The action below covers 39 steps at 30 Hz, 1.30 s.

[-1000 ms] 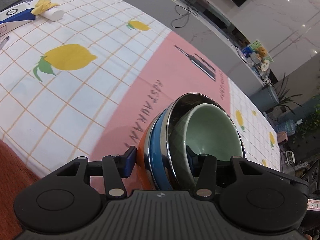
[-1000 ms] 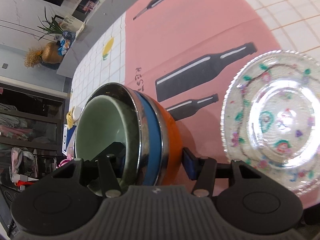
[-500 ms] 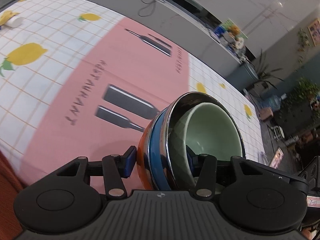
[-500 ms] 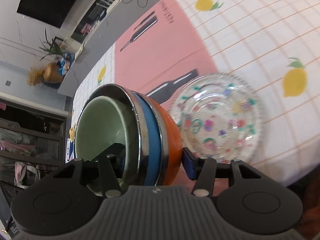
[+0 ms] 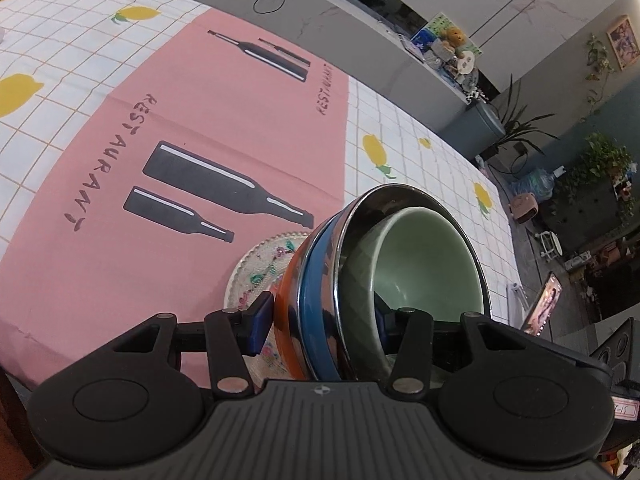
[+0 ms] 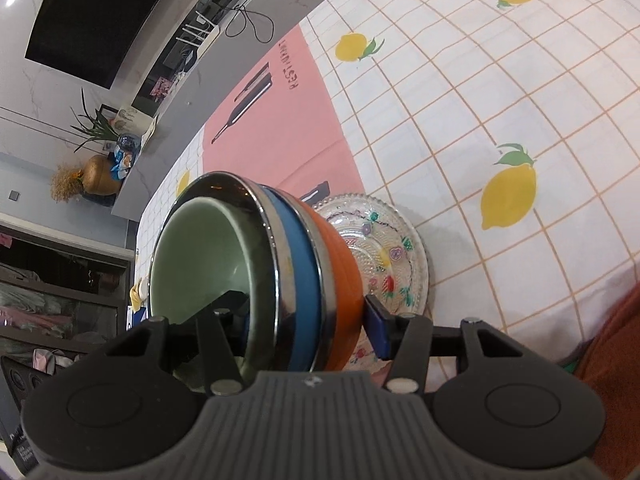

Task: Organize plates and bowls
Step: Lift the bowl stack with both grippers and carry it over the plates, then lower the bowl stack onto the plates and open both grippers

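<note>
While gripped, nested glossy round bowls (image 5: pixel 360 280), ribbed glass plate (image 6: pixel 384 248).

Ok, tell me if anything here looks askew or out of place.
The nested bowls are tipped on their side, clamped between both grippers, left and right, above the glass plate. Nothing looks spilled or broken.

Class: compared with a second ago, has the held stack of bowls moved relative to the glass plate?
Yes. The bowl stack now overlaps the glass plate in the right wrist view; earlier it sat clear to the plate's left.
</note>
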Motion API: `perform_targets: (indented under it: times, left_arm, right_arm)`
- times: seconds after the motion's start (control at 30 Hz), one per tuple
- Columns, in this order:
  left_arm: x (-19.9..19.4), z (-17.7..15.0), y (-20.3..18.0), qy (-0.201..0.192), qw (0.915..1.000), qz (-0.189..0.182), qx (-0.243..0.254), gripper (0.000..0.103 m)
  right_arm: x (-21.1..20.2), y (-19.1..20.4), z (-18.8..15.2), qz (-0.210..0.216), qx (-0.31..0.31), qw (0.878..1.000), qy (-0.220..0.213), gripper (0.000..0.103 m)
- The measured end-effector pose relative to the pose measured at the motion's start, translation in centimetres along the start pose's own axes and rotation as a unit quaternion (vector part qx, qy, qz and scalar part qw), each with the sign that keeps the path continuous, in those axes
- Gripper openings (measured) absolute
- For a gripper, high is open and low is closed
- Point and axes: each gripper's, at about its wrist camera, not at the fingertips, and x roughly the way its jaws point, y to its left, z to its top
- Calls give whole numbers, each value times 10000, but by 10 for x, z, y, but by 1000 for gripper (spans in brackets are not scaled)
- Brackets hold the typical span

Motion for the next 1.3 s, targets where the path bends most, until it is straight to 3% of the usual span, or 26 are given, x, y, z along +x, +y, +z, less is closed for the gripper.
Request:
perform_targets:
  times: [0.4,0.77,0.9,1.03,1.17,1.3]
  left_arm:
    - [24,3,7,222,9997,78,-64,55]
    - [20,0,2,116,9995,71,298,55]
    - [15,0,1,-41,9993,74,375,59]
    - [11,1,7,-93,9996,56,279,65]
    - [-1,3,5,-259,9993,-25,274,65]
    - [-27,4,-5,-716,9959,13,551,65]
  right_arm:
    - [25,-11,12,-145,58,9998,144,52]
    - [25,-10,11,-157,-40,9998,83,56]
    - [24,-9,9,-128,-22,9999,56,60]
    - [15,-3,8,-159,-171,9997,-95,75]
    - [6,5,6,-366,-367,9984,-232,78]
    - [-11,20,0,-538,-726,9944,-541,78]
